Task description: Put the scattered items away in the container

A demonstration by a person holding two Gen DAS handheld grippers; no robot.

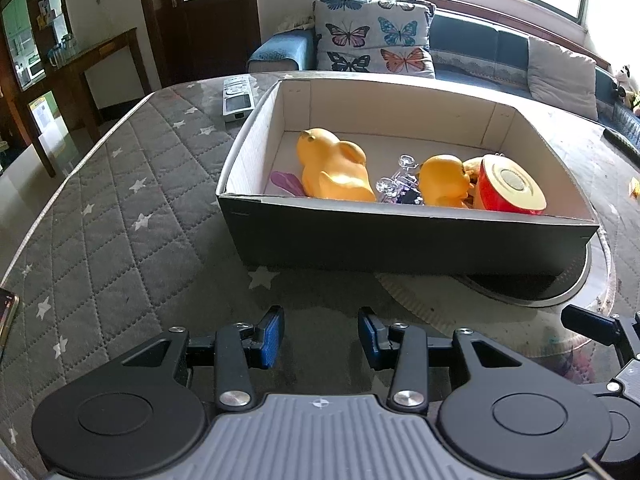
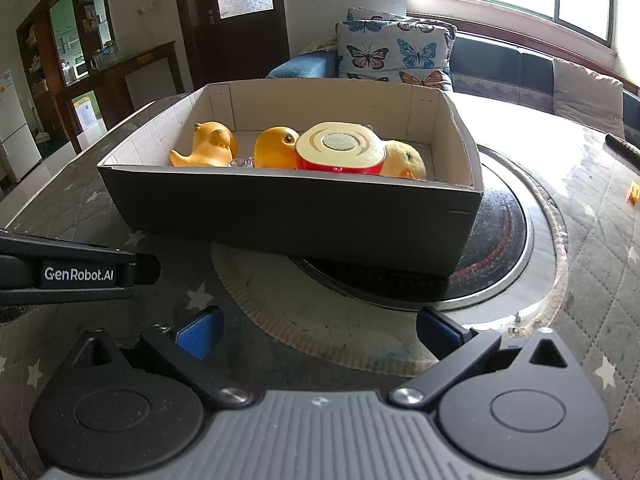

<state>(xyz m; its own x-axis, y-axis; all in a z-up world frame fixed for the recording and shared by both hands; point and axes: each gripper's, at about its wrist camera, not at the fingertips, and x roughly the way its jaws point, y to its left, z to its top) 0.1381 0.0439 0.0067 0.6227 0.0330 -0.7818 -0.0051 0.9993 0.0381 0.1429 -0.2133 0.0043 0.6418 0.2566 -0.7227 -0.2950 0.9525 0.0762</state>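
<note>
A cardboard box [image 1: 400, 236] stands on the table, also in the right wrist view [image 2: 280, 216]. Inside lie a large yellow duck [image 1: 334, 166], a smaller yellow duck [image 1: 442, 182], a clear plastic toy [image 1: 394, 182], a purple piece [image 1: 285, 182] and a red and cream round toy [image 1: 510, 188]. The right wrist view shows the ducks [image 2: 208, 146] [image 2: 276, 148], the round toy [image 2: 340, 148] and a fluffy yellow chick [image 2: 404, 158]. My left gripper [image 1: 321, 338] is open and empty in front of the box. My right gripper [image 2: 318, 336] is open wide and empty, beside the left gripper.
A grey remote [image 1: 237, 98] lies on the quilted star-pattern table cover [image 1: 120, 216] behind the box's left corner. A round hotplate inset [image 2: 504, 240] sits under the box's right end. A phone [image 1: 8, 316] lies at the left edge. A sofa with butterfly cushions [image 1: 372, 36] is behind.
</note>
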